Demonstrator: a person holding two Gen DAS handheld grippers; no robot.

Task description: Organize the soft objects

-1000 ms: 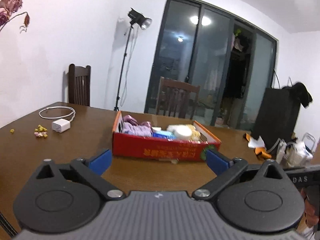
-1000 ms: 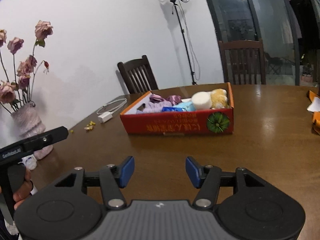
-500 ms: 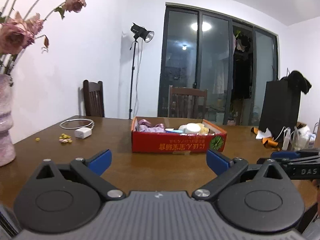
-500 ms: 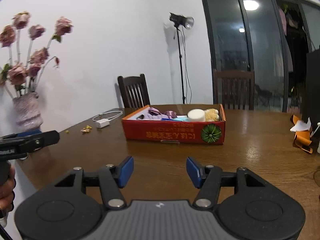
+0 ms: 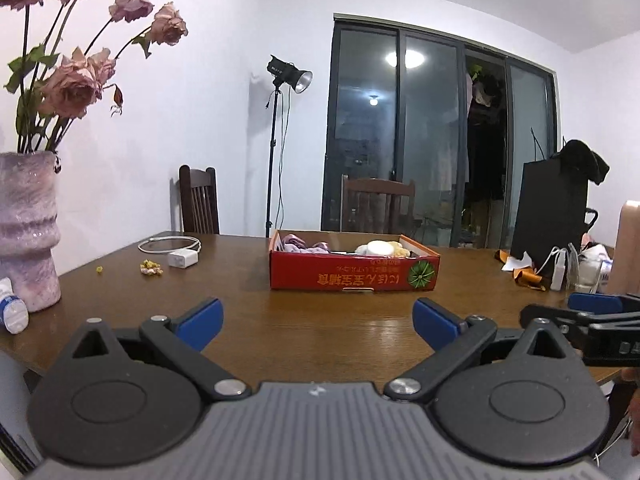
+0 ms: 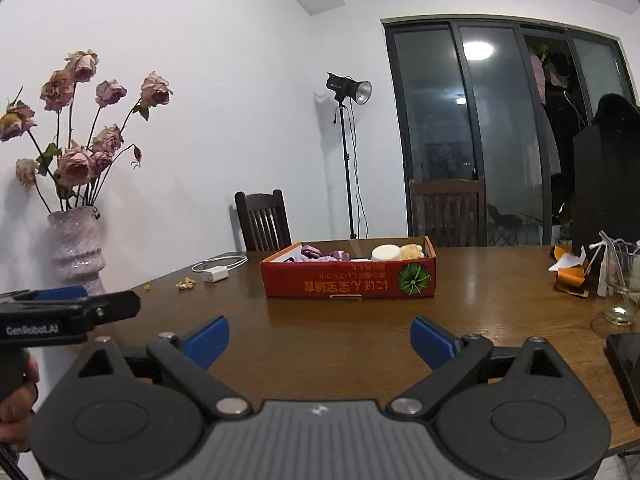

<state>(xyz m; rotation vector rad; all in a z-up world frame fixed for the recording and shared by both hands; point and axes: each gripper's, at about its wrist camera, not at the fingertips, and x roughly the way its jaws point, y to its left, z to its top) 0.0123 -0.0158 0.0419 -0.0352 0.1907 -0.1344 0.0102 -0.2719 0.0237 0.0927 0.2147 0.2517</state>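
Soft items sit in the box (image 5: 354, 276) at frame centre, bench (image 5: 248, 320) before it bare; my left tool (image 5: 318, 320) and right tool (image 6: 320, 338), jaws just widened, both spread, empty: sorting looks finished.

Home dining room: wooden table (image 5: 320, 332) across the middle, dark chairs (image 5: 199, 200) behind it, vase (image 5: 28, 228) of dried roses at left, sliding glass doors (image 5: 432, 136) at right.
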